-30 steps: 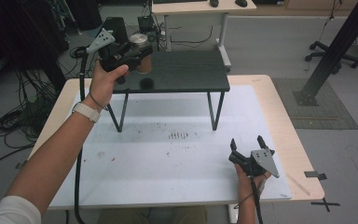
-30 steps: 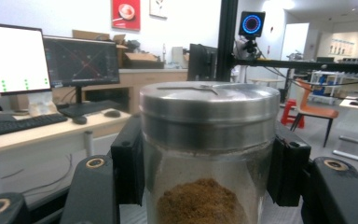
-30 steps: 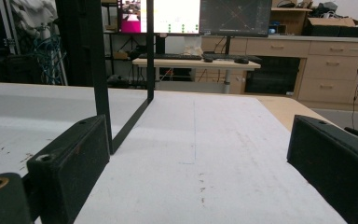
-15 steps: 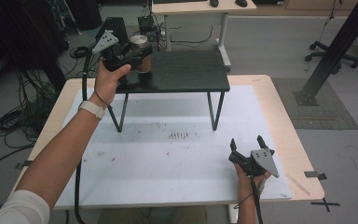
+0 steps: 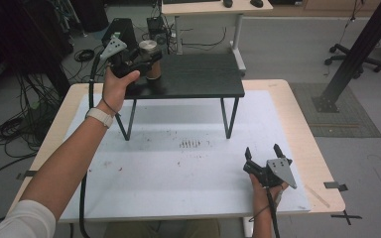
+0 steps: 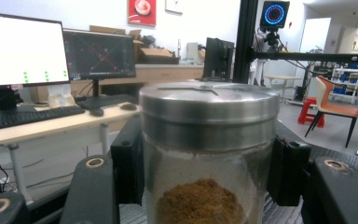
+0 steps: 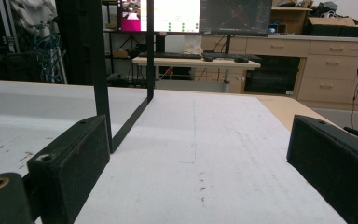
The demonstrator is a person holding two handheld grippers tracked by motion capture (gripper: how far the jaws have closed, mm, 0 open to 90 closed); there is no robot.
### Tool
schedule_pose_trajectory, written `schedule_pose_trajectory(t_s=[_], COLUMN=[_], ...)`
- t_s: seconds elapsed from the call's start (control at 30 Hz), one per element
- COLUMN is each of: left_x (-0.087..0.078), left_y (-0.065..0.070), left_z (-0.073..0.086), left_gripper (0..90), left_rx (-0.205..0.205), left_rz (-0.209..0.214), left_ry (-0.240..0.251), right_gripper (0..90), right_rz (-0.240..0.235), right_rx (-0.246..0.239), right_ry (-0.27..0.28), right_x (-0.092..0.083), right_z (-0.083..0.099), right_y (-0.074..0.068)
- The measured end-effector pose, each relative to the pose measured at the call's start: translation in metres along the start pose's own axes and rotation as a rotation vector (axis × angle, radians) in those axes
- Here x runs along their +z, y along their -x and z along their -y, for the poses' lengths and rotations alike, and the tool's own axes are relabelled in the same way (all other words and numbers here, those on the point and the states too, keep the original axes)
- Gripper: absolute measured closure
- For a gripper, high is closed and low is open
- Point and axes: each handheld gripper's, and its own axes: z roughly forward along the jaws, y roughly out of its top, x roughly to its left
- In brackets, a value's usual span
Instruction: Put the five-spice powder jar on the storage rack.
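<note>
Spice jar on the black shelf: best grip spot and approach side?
Take the jar on its glass wall just under the metal lid, coming in level from the person's side of the black shelf. It stands upright and round, with straight sides for flat pads. The left claw grips it this way now, one pad on each side.

The person's left arm wears a white sleeve (image 5: 17, 223) and a white wristband (image 5: 99, 117). Each black two-jaw gripper, left (image 5: 146, 58) and right (image 5: 262, 154), carries a grey three-cornered plate and trails a black cable.
</note>
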Motion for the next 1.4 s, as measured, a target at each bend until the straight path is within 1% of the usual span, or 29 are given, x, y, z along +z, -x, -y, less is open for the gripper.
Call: schedule_pose_trajectory(t_s=[0.07, 0.13, 0.33, 1.4], left_x=[-0.0001, -0.0001, -0.0003, -0.0001], left_y=[0.0004, 0.0013, 0.0019, 0.0024], left_z=[0.0003, 0.0005, 0.0006, 0.0006], left_gripper=[42.5, 42.5, 42.5, 42.5], left_rx=[0.002, 0.013, 0.019, 0.025], left_rz=[0.000, 0.000, -0.002, -0.003], left_ry=[0.001, 0.001, -0.001, -0.008], right_gripper=[6.0, 6.0, 6.0, 6.0], right_rz=[0.000, 0.000, -0.001, -0.003], right_rx=[0.000, -0.001, -0.005, -0.007], right_ry=[0.000, 0.001, 0.002, 0.006], right_x=[0.0000, -0.0001, -0.0001, -0.0005], right_z=[0.0000, 0.0000, 0.0000, 0.0002], right_y=[0.0000, 0.0000, -0.0002, -0.0004])
